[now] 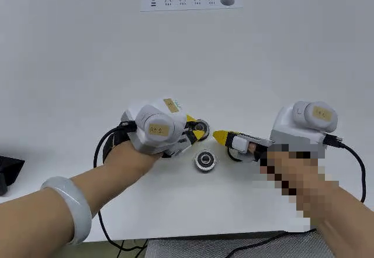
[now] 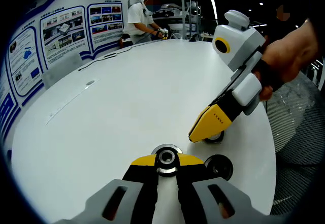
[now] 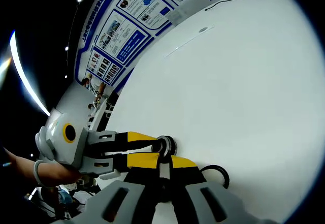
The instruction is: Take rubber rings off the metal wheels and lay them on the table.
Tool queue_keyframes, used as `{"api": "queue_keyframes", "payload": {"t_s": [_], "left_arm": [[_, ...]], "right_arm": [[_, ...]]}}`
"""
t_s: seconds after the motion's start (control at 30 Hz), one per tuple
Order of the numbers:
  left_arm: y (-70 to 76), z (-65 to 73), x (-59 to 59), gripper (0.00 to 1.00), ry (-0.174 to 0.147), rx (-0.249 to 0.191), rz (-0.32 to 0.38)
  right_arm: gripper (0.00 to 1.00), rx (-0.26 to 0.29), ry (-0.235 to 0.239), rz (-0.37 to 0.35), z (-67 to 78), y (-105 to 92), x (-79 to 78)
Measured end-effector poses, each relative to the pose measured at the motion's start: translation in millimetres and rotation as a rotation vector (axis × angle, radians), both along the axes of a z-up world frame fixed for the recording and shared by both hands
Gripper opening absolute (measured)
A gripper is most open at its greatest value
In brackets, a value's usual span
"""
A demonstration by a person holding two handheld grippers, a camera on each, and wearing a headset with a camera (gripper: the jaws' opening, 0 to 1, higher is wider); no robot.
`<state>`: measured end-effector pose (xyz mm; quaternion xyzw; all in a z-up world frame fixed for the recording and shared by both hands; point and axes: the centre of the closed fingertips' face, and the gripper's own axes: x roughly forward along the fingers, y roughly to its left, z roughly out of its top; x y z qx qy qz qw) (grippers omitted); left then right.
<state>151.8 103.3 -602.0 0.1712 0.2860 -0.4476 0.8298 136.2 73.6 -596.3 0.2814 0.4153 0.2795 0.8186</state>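
My left gripper (image 2: pixel 165 161) is shut on a small metal wheel (image 2: pixel 166 158), held between its yellow tips just above the white table; the same wheel (image 1: pixel 201 129) appears in the head view and the right gripper view (image 3: pixel 166 145). A second wheel (image 1: pixel 205 160) with a black rubber ring lies flat on the table between the grippers, also seen in the left gripper view (image 2: pixel 219 166). My right gripper (image 1: pixel 222 136) points left with its yellow tips closed, just right of the held wheel. A dark ring-shaped piece (image 1: pixel 236 154) lies beneath it, which the right gripper view (image 3: pixel 216 176) places beside the jaws.
A white power strip (image 1: pixel 191 2) is set in the table (image 1: pixel 187 65) at the far side. Black cables (image 1: pixel 105 147) trail from both grippers toward the near edge. A dark object (image 1: pixel 9 170) sits at the left edge. A person (image 2: pixel 142 18) works at the table's far end.
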Motion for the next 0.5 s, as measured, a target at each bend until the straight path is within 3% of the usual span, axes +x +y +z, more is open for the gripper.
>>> {"api": "queue_keyframes", "payload": {"t_s": [0.5], "left_arm": [[0.2,0.2,-0.3,0.13,-0.002,-0.001,0.000]], "right_arm": [[0.13,0.016,0.029,-0.017,-4.8,12.8,10.1]]}}
